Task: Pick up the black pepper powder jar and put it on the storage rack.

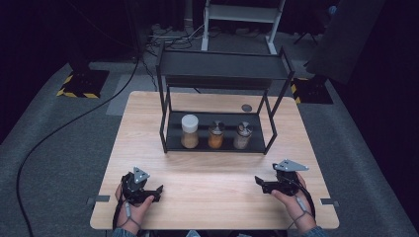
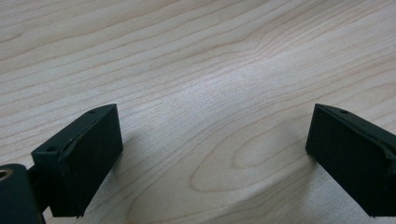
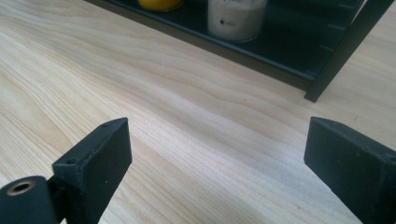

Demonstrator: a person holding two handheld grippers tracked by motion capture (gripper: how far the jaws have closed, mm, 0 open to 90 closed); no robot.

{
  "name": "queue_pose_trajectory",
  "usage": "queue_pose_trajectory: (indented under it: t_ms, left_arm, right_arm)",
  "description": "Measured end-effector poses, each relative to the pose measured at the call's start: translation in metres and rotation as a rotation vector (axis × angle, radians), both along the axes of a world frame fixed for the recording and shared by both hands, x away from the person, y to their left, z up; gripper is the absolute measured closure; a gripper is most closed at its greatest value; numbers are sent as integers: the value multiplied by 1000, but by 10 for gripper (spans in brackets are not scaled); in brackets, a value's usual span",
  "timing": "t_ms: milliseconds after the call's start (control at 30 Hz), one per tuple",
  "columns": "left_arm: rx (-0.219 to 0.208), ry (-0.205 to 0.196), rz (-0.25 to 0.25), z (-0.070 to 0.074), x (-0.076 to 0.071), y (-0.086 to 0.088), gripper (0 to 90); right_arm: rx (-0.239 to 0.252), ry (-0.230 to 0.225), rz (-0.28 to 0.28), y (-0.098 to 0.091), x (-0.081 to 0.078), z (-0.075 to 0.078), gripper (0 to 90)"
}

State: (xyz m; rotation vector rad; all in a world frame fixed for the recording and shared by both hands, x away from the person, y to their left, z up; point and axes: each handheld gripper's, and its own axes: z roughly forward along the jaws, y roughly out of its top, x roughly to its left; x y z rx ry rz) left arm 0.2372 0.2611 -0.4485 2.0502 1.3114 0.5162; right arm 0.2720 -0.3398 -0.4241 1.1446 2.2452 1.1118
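High view: sitting in a row on the lower shelf of a black rack (image 1: 166, 123) at the far half of the wooden table (image 1: 212, 163), three jars — a white-capped jar (image 1: 189, 131) of tan powder at left, a dark-lidded orange jar (image 1: 216, 135) in the middle, a pale jar (image 1: 242, 135) at right, with labels too small to read. Resting near the table's front edge, well apart from the rack: left gripper (image 1: 157, 190) and right gripper (image 1: 259, 181), each in a hand, gripping nothing.

Left gripper view: standing wide apart over bare wood grain, both black jaws of the left gripper (image 2: 212, 135), empty between.

Right gripper view: spreading wide, jaws of the right gripper (image 3: 217, 149), nothing between; beyond, showing only the cropped bottoms of the pale jar (image 3: 237, 18) and orange jar (image 3: 160, 4) on the rack's shelf (image 3: 289, 51).
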Motion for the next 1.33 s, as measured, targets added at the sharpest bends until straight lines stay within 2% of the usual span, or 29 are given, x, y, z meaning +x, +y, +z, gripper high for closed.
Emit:
queue_pose_trajectory:
  t_ms: [267,733,900,1333]
  left_arm:
    - [0,0,0,0,0,0,37]
    - [0,0,0,0,0,0,37]
    - [0,0,0,0,0,0,36]
    - [0,0,0,0,0,0,37]
  right_arm:
    - [-16,16,-2,-1,-3,-15,76]
    - [-40,55,-6,1,-7,-28,76]
    - [-70,61,-7,5,-9,-27,68]
    - [-69,61,-5,5,-9,-27,64]
